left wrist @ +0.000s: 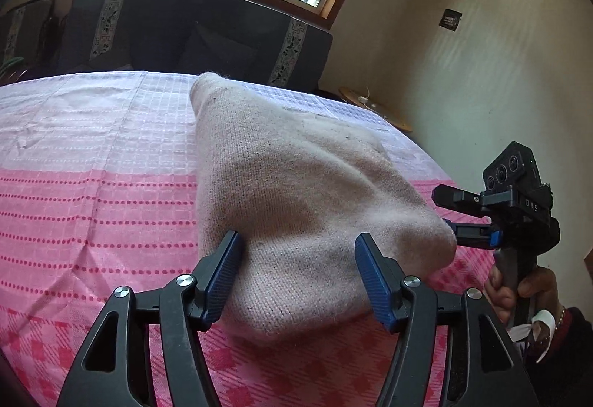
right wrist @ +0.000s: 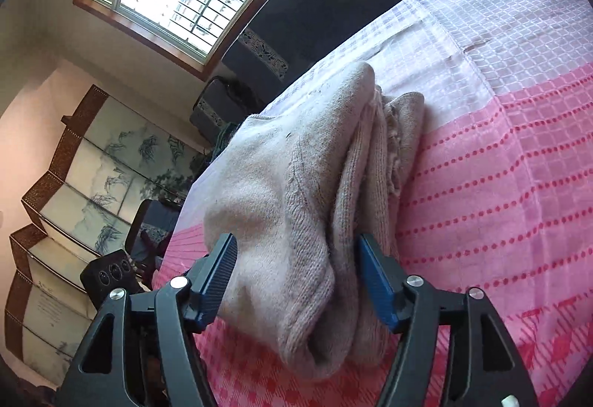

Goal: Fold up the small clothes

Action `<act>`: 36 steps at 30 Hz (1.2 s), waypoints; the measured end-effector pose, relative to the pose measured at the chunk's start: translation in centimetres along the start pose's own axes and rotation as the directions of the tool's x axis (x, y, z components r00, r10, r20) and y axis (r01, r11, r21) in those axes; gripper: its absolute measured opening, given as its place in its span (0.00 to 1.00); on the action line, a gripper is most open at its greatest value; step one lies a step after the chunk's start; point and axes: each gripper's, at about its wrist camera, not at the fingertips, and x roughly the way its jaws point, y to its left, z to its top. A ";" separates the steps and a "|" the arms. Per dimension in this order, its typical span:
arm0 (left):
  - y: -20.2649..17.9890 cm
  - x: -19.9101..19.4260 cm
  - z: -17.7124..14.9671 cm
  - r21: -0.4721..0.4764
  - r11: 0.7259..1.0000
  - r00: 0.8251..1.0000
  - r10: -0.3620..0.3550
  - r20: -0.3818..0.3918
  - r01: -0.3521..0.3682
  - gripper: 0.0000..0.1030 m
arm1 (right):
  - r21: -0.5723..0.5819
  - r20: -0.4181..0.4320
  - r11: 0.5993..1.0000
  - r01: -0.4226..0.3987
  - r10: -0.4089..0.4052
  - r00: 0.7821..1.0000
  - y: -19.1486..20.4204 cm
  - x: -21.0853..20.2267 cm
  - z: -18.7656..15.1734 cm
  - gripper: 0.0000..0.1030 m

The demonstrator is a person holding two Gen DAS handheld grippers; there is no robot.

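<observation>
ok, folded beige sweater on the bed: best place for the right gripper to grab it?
Take the sweater at the near stacked end, coming in low along the pink bedspread. The layers bunch there into one thick roll, which the right gripper already straddles, so a single pinch catches all of them.

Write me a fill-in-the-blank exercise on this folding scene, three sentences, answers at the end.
1. The beige sweater lies on a cloth that is pink and ____.
2. The sweater sits between the blue-padded fingers of the left gripper and those of the ____ gripper.
3. Behind the bed, daylight comes through a barred ____.

Answers: white; right; window
</observation>
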 end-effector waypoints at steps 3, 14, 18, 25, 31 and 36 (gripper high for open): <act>0.0 0.1 0.0 -0.006 1.000 1.000 0.004 -0.007 -0.004 0.63 | -0.112 -0.029 0.985 0.133 -0.137 0.990 1.0 0.4 -1.5 0.11; -2.3 1.2 -0.3 0.104 0.985 0.989 0.141 -0.036 -0.137 0.80 | -0.165 0.009 0.938 0.305 -0.308 0.951 2.8 -0.5 -0.5 0.29; -2.7 1.5 -0.3 0.131 0.977 0.984 0.175 -0.043 -0.168 0.82 | -0.261 0.108 0.919 0.294 -0.274 0.955 6.6 -1.1 1.6 0.30; -2.2 1.7 -0.3 0.113 0.972 0.976 0.211 -0.047 -0.205 0.85 | -0.402 0.038 0.836 0.374 -0.393 0.919 7.8 6.0 3.5 0.29; 1.3 1.8 -0.3 -0.059 0.975 0.974 0.206 -0.090 -0.212 0.93 | -0.328 0.013 0.865 0.380 -0.398 0.917 4.4 6.1 3.1 0.25; 2.1 1.1 -0.5 -0.115 0.967 0.973 0.222 -0.069 -0.229 0.93 | -0.311 0.093 0.874 0.373 -0.363 0.927 6.2 3.5 2.1 0.33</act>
